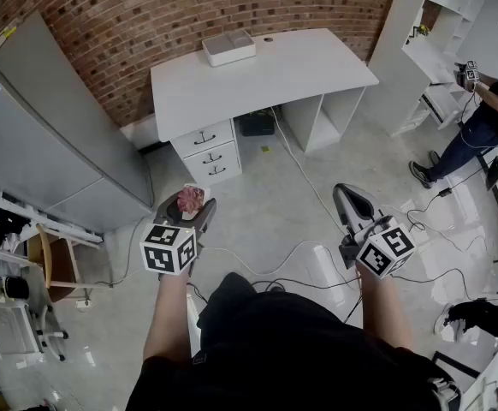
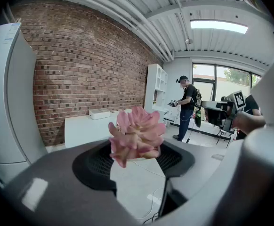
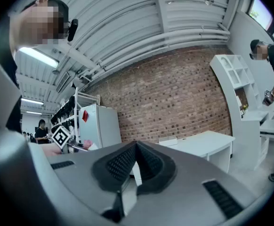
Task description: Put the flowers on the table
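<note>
Step in hand: carrying. Left gripper point(image 1: 189, 204) is clamped, jaws wide, on the pink flower point(image 2: 136, 135), which is held in the air over the floor, well apart from the white table point(image 1: 317, 75). Right gripper point(image 1: 346, 193) has its jaws together with nothing in them.

Table stands ahead against the brick wall; a white box point(image 1: 228, 47) sits at its back edge.

Next move, as judged: walk forward, bring the flower over a bare part of the tabletop, lower it until it rests, then release.
</note>
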Demonstrator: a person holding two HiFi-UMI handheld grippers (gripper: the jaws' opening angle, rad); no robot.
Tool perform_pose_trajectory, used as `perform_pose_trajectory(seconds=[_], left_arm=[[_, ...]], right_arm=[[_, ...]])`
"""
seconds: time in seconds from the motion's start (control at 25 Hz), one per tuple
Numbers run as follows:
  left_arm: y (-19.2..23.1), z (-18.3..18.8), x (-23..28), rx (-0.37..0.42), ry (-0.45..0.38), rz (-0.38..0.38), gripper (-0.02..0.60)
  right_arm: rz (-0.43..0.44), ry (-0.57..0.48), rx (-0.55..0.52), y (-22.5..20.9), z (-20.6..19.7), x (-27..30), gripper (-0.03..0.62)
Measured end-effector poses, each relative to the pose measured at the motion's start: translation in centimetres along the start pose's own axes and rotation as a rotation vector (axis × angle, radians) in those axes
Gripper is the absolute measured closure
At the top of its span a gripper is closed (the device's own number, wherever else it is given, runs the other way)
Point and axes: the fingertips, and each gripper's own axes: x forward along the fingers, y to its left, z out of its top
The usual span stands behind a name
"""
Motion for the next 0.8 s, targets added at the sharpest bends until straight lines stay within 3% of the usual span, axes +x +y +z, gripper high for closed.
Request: perform_pose_trajectory(seconds=[0.44, 0.8], left_arm=[[-3.9, 1.4, 0.8, 0.045, 0.027, -0.003, 0.311], [-5.6, 0.8, 0.7, 0.029, 0.035, -0.003, 0.311]], right_arm=[[0.002, -0.013, 0.011, -1.9, 0.5, -3.8, 0.582], [0.053, -0.007, 0.017, -1.4, 0.6, -4.1, 0.582]])
